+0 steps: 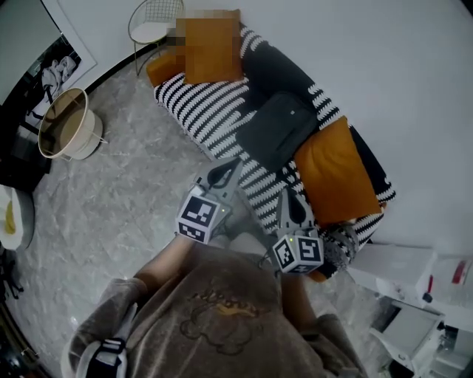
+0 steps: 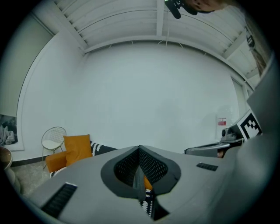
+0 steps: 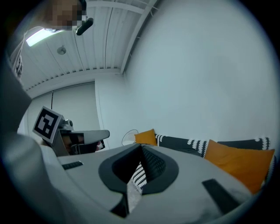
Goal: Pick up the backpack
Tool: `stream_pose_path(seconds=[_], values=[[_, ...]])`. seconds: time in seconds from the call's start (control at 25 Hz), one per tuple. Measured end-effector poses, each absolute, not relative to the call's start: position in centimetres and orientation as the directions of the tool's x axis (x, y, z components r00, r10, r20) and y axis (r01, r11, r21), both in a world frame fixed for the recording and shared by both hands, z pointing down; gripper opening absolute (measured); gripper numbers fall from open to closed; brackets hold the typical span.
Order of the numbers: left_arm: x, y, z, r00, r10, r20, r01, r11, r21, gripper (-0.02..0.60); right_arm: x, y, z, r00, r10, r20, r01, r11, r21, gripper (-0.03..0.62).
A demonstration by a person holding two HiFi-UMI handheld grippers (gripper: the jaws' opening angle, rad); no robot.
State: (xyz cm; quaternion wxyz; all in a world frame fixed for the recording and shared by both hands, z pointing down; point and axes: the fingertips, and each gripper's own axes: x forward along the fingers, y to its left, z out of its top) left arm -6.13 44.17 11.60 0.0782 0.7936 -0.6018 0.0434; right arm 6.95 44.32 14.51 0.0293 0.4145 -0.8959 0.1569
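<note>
The left gripper (image 1: 233,165) and the right gripper (image 1: 284,193) are both closed and empty. They are held side by side, with their tips at the near edge of the black-and-white striped sofa (image 1: 207,111). Just beyond them, the dark grey fabric backpack (image 1: 277,129) lies on the seat, untouched, beside a large orange cushion (image 1: 336,173). A white wire chair (image 1: 151,22) stands past the sofa's far end.

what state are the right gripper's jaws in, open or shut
Shut. In the right gripper view the right gripper has its jaws closed tip to tip, nothing between them; the striped sofa only shows behind.
</note>
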Motion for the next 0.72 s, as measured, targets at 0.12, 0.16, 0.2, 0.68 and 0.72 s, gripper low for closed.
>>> stream_pose_path(seconds=[0.12,0.16,0.2,0.68,0.72], values=[[-6.5,42.8,11.9,0.286,-0.943,0.171,-0.958,-0.276,0.077,0.002,6.8,43.2,14.7,-0.641,-0.742,0.195,-0.764,0.595,-0.249,0.006],[-6.5,42.3,12.1,0.290,-0.941,0.174,-0.957,-0.280,0.080,0.002,6.8,42.8,14.8,-0.636,-0.745,0.200,-0.768,0.588,-0.252,0.006],[-6.5,41.8,12.2,0.294,-0.940,0.175,-0.955,-0.284,0.082,0.002,6.8,42.3,14.9,-0.632,-0.748,0.203,-0.772,0.582,-0.257,0.006],[-6.9,33.0,13.0,0.333,-0.926,0.175,-0.943,-0.325,0.076,0.002,6.2,34.3,16.1,-0.603,-0.768,0.216,-0.794,0.553,-0.252,0.006],[-7.0,32.2,13.0,0.335,-0.925,0.178,-0.942,-0.326,0.077,0.002,6.2,33.5,16.1,-0.601,-0.770,0.216,-0.796,0.551,-0.253,0.006]])
